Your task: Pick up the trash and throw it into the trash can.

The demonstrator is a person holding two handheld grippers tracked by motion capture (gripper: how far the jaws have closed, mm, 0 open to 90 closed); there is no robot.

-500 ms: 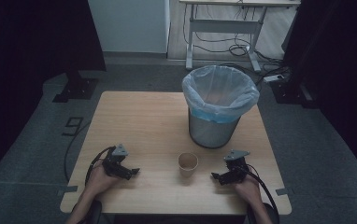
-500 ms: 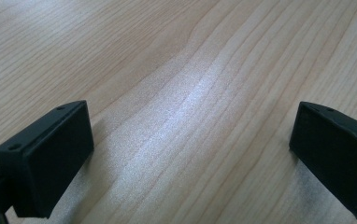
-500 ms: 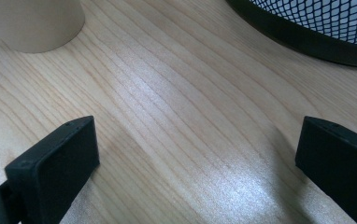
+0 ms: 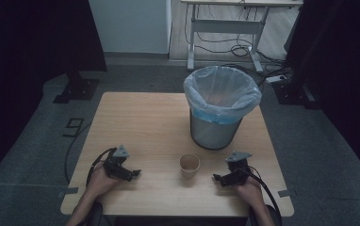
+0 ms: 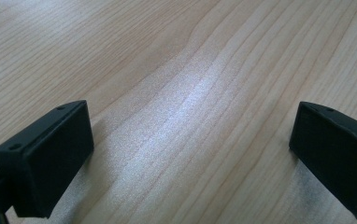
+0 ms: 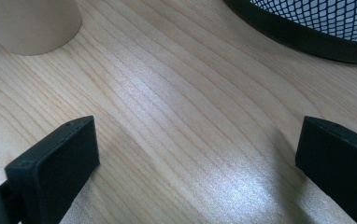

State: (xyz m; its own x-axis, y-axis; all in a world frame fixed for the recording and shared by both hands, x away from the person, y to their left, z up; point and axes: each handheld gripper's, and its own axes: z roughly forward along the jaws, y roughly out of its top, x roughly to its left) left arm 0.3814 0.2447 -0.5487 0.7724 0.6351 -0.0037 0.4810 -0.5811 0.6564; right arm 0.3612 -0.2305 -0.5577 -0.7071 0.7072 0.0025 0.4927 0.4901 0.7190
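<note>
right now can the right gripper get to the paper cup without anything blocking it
Probably yes. The right gripper rests on the table with its jaws wide open, and only bare wood lies between it and the paper cup. The bin stands farther back, off that path.

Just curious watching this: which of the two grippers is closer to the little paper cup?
Right. The right gripper sits just right of the paper cup; the left gripper rests farther off on its other side.

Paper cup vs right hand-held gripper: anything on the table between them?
No. In the high view, bare wooden tabletop separates the paper cup from the right hand-held gripper; the right gripper view agrees.
</note>
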